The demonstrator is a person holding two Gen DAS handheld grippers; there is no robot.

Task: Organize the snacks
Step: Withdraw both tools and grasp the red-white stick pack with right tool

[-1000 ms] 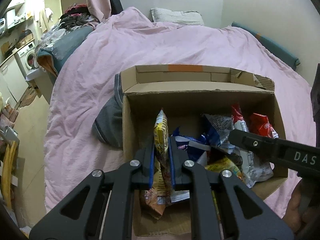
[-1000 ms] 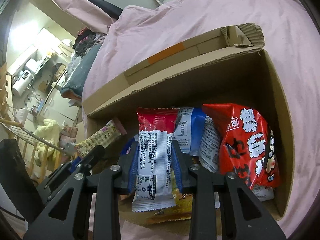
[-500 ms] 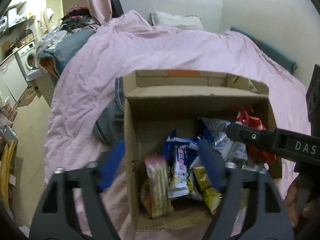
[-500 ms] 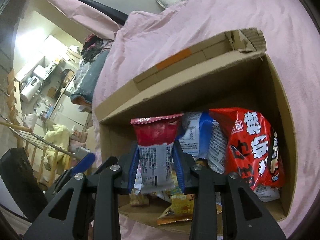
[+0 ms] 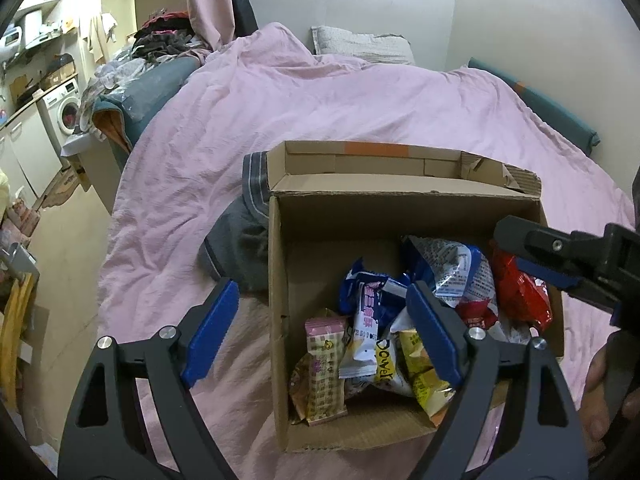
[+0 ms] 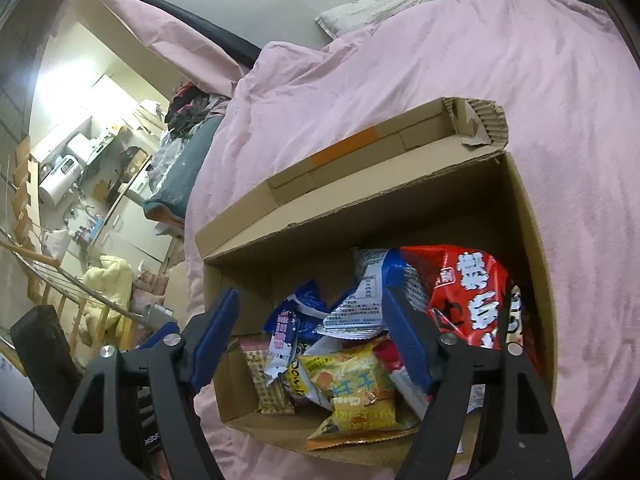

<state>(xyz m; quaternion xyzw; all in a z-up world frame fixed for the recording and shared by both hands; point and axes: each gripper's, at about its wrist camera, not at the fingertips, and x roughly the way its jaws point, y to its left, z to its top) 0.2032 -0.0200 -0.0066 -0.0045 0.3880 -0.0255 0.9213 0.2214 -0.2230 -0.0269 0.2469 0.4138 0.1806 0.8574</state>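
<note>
The left gripper [image 5: 324, 336] has black angular arms and ribbed blue pads [image 5: 210, 338], and its jaws stand wide apart with nothing pressed between them; they have just been opening. The right gripper [image 6: 310, 346], of the same build, also has its fingers [image 6: 408, 340] spread, having just been opening, and no packet is clamped between them. Both hang over an open cardboard box [image 5: 276, 280] of plain brown corrugated board, with a torn, ragged flap at its far right corner and a strip of orange tape along the far flap. The box rests on a soft, creased pink duvet [image 5: 320, 100], and a grey cloth [image 5: 236, 248] lies against its left wall. Inside the box lies a loose heap of crinkly foil and plastic snack packets [image 5: 384, 344]. In the left wrist view a pink checked packet [image 5: 324, 364] with crimped ends lies at the near left of the box floor, below and between the left gripper's pads, and a white and blue packet [image 5: 370, 320] leans just beside it. In the right wrist view a glossy, puffed red bag [image 6: 468, 292] with large white characters stands against the box's right wall, just behind the right-hand finger, while a flat yellow-orange packet [image 6: 352, 392] lies below the gap between the pads.
</note>
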